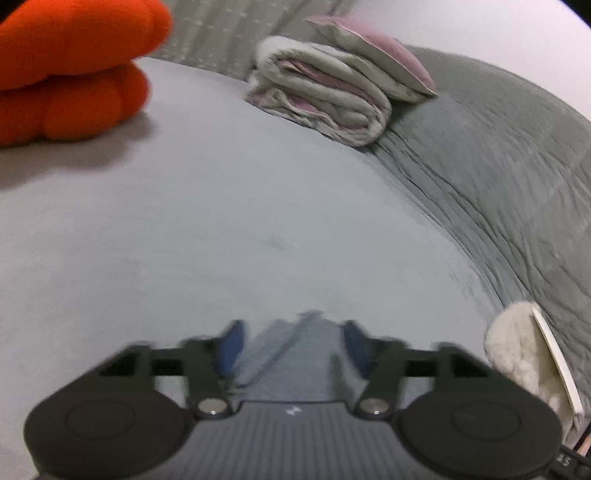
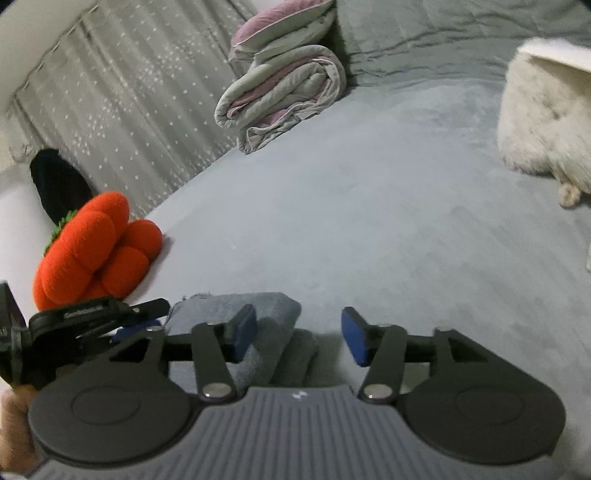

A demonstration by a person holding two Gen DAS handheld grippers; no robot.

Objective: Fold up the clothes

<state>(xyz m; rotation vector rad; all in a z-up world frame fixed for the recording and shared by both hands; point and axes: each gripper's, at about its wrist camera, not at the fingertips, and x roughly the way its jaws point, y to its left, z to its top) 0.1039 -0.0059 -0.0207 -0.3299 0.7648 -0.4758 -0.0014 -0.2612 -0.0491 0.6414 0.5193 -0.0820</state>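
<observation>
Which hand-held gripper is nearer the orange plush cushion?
Left. The left hand-held gripper sits just in front of the orange plush cushion; the right hand-held gripper hangs farther right, over the folded blue-grey cloth.

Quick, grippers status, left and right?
Left gripper: open, blue-grey garment between its fingers, not clamped.
Right gripper: open, holding nothing.

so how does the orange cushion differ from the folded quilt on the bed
The orange cushion is one bright colour, while the folded quilt mixes pale grey and mauve. The cushion is a plump shape of rounded lobes; the quilt is flat layers rolled over one another. A pillow lies on top of the quilt; nothing rests on the cushion. Both sit on the grey bed near the curtain.
</observation>
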